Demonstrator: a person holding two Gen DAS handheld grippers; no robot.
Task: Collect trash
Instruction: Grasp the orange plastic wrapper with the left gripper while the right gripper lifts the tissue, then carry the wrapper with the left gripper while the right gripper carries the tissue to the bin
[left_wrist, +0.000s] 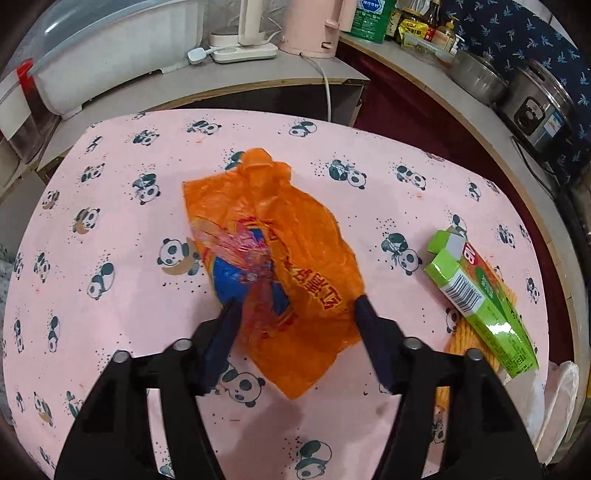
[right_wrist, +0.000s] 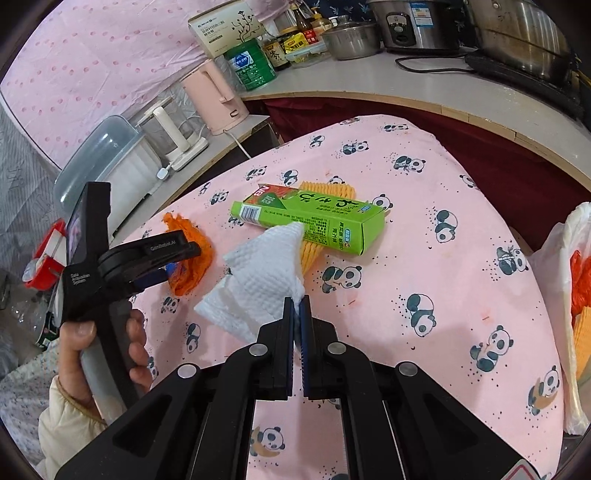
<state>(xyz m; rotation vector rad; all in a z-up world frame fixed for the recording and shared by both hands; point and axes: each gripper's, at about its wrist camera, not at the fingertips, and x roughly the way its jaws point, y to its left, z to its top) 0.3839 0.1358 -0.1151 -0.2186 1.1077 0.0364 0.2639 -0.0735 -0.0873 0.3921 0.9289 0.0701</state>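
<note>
A crumpled orange plastic bag (left_wrist: 280, 251) lies on the pink panda tablecloth (left_wrist: 110, 229). My left gripper (left_wrist: 295, 304) points down over its near half, jaws apart, one finger on each side of the bag with the tips at its edges; I see no firm pinch. From the right wrist view, the left gripper (right_wrist: 184, 258) covers part of the orange bag (right_wrist: 192, 243). My right gripper (right_wrist: 297, 302) is shut on a corner of a white paper towel (right_wrist: 258, 273), which hangs above the cloth. A green carton (right_wrist: 314, 221) rests on yellow foam netting (right_wrist: 332, 188).
The green carton (left_wrist: 480, 295) is to the right of the orange bag. A white plastic bag (right_wrist: 561, 258) holding orange and yellow scraps sits at the table's right edge. Behind the table stand a pink kettle (right_wrist: 218, 99), a lidded tub (left_wrist: 110, 55) and a counter with pots (left_wrist: 476, 77).
</note>
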